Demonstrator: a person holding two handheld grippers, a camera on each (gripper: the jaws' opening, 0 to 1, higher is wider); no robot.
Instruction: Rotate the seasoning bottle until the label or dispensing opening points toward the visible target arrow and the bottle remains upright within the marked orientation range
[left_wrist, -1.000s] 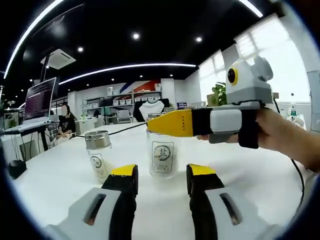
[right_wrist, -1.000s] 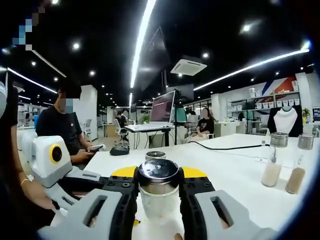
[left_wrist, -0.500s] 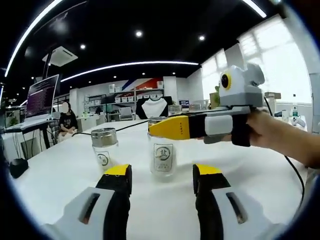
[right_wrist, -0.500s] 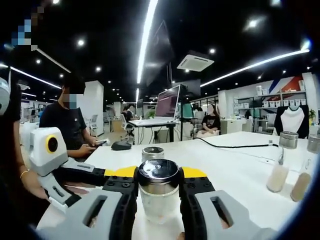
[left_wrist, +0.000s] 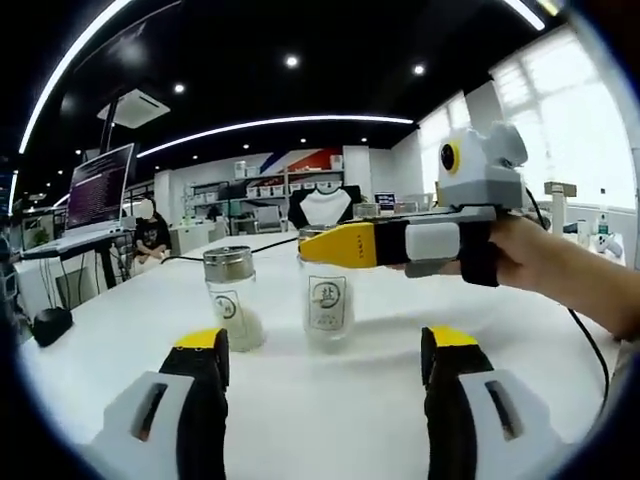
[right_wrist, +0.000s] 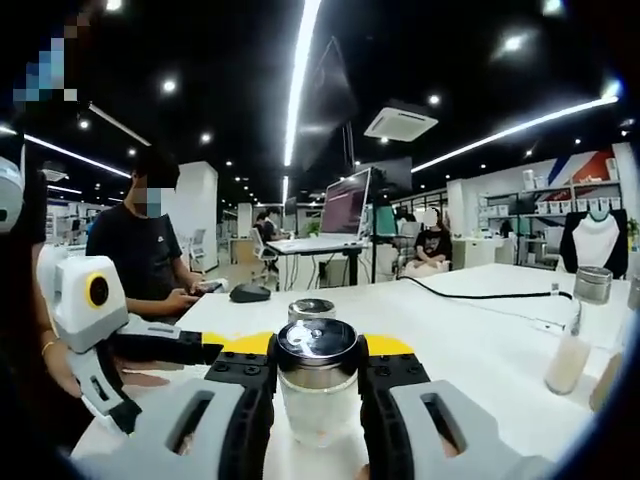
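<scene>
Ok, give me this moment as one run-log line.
right gripper: shut on seasoning bottle | bottle: upright on table | left gripper: open, apart | second bottle: untouched

Left hand-held gripper (left_wrist: 322, 368) agape; right hand-held gripper (right_wrist: 317, 378) clamped.

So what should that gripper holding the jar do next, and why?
Probably twist the seasoning bottle slowly, keeping it upright. The right gripper is shut around it just below its metal cap, and the left gripper is open, hanging back. No target arrow is visible here.
</scene>
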